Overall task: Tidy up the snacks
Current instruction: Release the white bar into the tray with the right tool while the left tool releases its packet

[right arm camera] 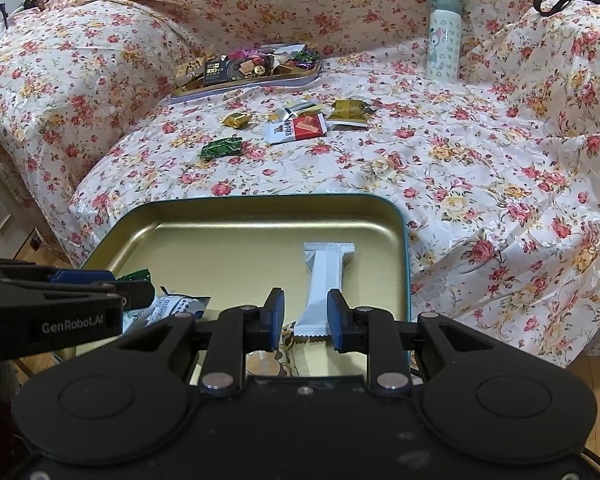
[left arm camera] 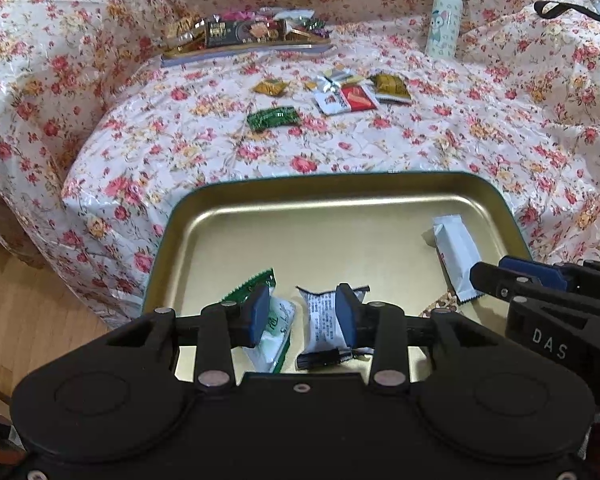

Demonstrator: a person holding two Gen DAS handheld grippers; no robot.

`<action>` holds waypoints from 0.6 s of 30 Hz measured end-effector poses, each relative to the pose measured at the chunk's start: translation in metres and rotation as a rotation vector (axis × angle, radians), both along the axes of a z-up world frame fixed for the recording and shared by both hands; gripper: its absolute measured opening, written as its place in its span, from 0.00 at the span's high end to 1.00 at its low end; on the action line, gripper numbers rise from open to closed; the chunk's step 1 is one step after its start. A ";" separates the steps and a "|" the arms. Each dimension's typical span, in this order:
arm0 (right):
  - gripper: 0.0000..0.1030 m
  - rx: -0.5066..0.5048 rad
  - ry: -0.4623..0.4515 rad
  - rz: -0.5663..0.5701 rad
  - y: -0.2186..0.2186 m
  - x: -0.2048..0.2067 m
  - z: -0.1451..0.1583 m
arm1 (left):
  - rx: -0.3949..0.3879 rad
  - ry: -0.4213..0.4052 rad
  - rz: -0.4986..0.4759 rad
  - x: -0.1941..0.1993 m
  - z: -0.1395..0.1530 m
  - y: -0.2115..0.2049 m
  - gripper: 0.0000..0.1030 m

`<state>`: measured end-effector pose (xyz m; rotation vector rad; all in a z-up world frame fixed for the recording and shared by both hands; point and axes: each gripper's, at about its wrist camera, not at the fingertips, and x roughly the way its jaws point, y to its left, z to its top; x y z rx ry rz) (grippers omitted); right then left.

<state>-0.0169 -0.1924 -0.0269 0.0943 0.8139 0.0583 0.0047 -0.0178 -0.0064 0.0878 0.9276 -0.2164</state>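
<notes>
**A:** Left tongs point(left arm camera: 303, 312)?

**B:** Spread, nothing pinched. They hang over the near end of the gold tray point(left arm camera: 340, 184). A white packet with small black print point(left arm camera: 320, 316) lies under the gap, up against the right-hand pad. A green-and-white packet point(left arm camera: 278, 320) shows just behind the left-hand pad.

**A:** Right tongs point(right arm camera: 306, 316)?

**B:** Drawn close together, over the same tray, just beside the left pair. The near end of a white bar point(right arm camera: 328, 272) sits in the slot between the pads. Cannot tell whether the pads bite on it.

**A:** The bar's look?

**B:** Long, plain silvery white, with crimped, saw-toothed ends. It lies flat and runs straight away from the right tongs.

**A:** Other snacks?

**B:** Well beyond both pairs, loose on the flowered cloth point(left arm camera: 380, 152). There is a green sweet point(left arm camera: 273, 118) nearest, a gold one point(left arm camera: 270, 87) past it, and a red-and-white packet point(left arm camera: 346, 100) to their right among some silver and olive wrappers. Further still, a second tray point(left arm camera: 244, 46) is heaped with mixed sweets.

**A:** Anything else?

**B:** A pale bottle point(left arm camera: 444, 16) stands upright, far off to the right.
</notes>
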 end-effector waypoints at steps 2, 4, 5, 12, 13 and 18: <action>0.75 0.001 -0.003 0.004 0.000 -0.001 0.001 | -0.005 -0.024 0.001 -0.001 0.004 0.001 0.54; 0.75 0.003 -0.007 0.006 0.000 -0.002 0.003 | -0.015 -0.052 0.007 -0.003 0.008 0.003 0.50; 0.75 0.005 -0.009 0.007 0.000 -0.002 0.004 | -0.021 -0.067 0.011 -0.004 0.010 0.004 0.46; 0.72 0.021 -0.034 0.015 0.000 -0.005 0.012 | -0.022 -0.184 0.022 -0.009 0.024 0.009 0.42; 0.69 0.025 -0.037 0.016 -0.001 -0.005 0.013 | -0.012 -0.206 0.017 -0.010 0.025 0.008 0.42; 0.55 0.035 -0.066 0.009 -0.004 -0.005 0.020 | -0.004 -0.300 0.005 -0.012 0.035 0.010 0.35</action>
